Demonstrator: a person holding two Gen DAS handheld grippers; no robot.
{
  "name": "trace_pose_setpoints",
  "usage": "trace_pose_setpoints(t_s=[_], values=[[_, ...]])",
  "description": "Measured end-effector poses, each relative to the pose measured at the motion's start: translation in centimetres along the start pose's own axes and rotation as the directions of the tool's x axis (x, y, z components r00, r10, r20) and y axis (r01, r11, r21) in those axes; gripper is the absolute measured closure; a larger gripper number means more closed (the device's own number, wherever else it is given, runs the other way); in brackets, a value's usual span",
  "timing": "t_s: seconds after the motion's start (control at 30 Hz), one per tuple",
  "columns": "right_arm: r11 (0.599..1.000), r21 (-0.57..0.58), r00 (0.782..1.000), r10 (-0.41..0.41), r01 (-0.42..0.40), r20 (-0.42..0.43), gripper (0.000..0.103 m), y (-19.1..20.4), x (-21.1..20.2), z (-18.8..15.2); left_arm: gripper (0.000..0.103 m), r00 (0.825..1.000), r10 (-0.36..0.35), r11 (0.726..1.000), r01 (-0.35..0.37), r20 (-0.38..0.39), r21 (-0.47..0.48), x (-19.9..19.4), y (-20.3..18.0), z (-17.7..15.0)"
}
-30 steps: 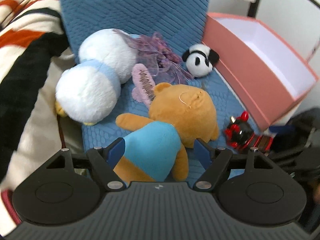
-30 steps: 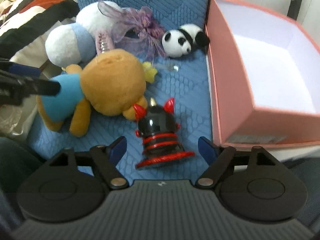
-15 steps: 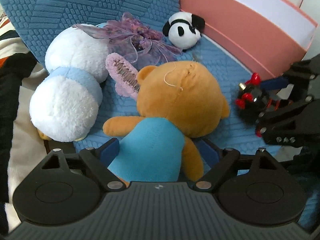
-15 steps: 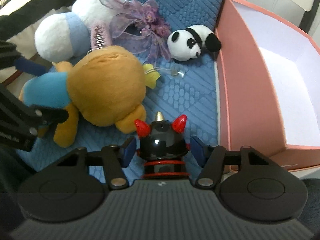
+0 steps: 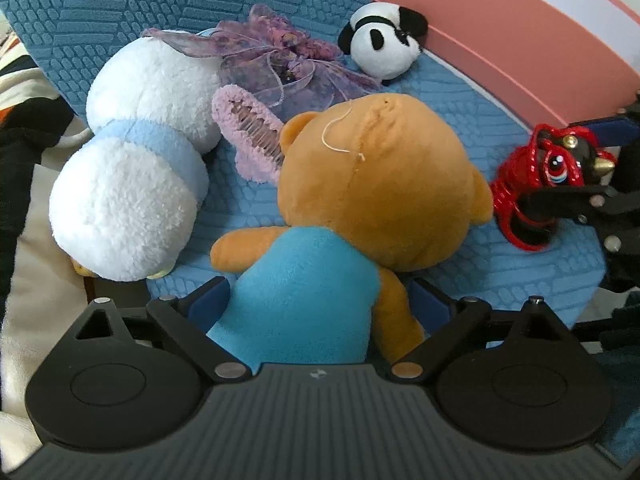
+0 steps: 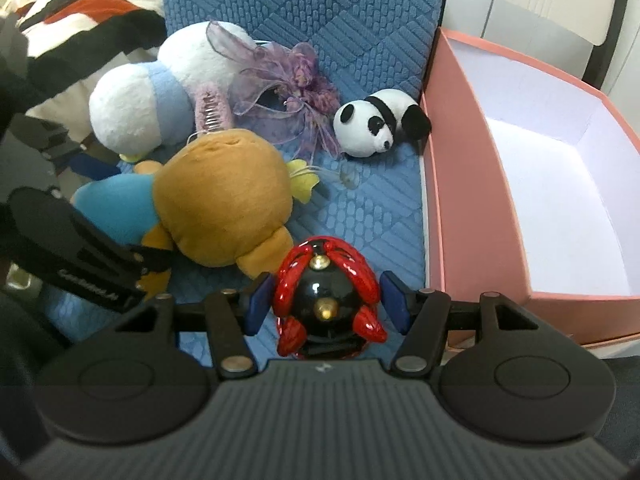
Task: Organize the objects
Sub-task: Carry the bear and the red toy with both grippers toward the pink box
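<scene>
An orange plush bear in a blue shirt point(image 5: 360, 200) lies on the blue cushion point(image 5: 500, 272). My left gripper point(image 5: 320, 308) is open, its jaws on either side of the bear's body; contact is hidden. The bear also shows in the right wrist view point(image 6: 216, 200). A red and black horned figurine point(image 6: 326, 300) sits between the jaws of my right gripper point(image 6: 326, 304), which is closed in around it with small gaps at the pads. The figurine shows in the left wrist view point(image 5: 536, 184). The pink box point(image 6: 472, 216) stands open on the right.
A white and blue plush point(image 5: 136, 168), a pink hair clip point(image 5: 252, 136), a purple ribbon flower point(image 5: 280, 64) and a small panda point(image 5: 380, 44) lie on the cushion behind the bear. A striped blanket point(image 6: 80, 28) lies left.
Both grippers moved forward. The left jaws now flank the bear's body. The right jaws narrowed around the figurine, which now tilts toward the camera.
</scene>
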State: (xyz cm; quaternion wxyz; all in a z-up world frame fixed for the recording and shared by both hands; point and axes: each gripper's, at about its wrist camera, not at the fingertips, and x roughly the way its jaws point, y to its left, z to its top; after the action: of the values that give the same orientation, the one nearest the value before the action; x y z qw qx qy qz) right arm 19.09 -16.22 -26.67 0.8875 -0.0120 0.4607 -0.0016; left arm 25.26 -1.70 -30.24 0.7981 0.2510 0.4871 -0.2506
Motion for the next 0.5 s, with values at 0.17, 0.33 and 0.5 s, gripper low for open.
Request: trace_pose_setpoints(t_s=[0.17, 0.33, 0.5], values=[[1.000, -0.001, 1.000, 0.027, -0.027, 0.009, 0.041, -0.3, 0.3, -0.1, 0.008, 0.998, 0.060, 0.998, -0.060, 0.005, -0.013, 0.6, -0.7, 0.0], [0.998, 0.021, 0.998, 0.061, -0.062, 0.029, 0.040, -0.9, 0.9, -0.1, 0.020, 0.996, 0.090, 0.989, -0.089, 0.006, -0.121, -0.1, -0.4, 0.0], [0.997, 0.005, 0.997, 0.080, -0.080, 0.024, 0.039, -1.0, 1.4, -0.3, 0.027, 0.995, 0.096, 0.969, -0.094, -0.004, -0.227, -1.3, -0.5, -0.3]])
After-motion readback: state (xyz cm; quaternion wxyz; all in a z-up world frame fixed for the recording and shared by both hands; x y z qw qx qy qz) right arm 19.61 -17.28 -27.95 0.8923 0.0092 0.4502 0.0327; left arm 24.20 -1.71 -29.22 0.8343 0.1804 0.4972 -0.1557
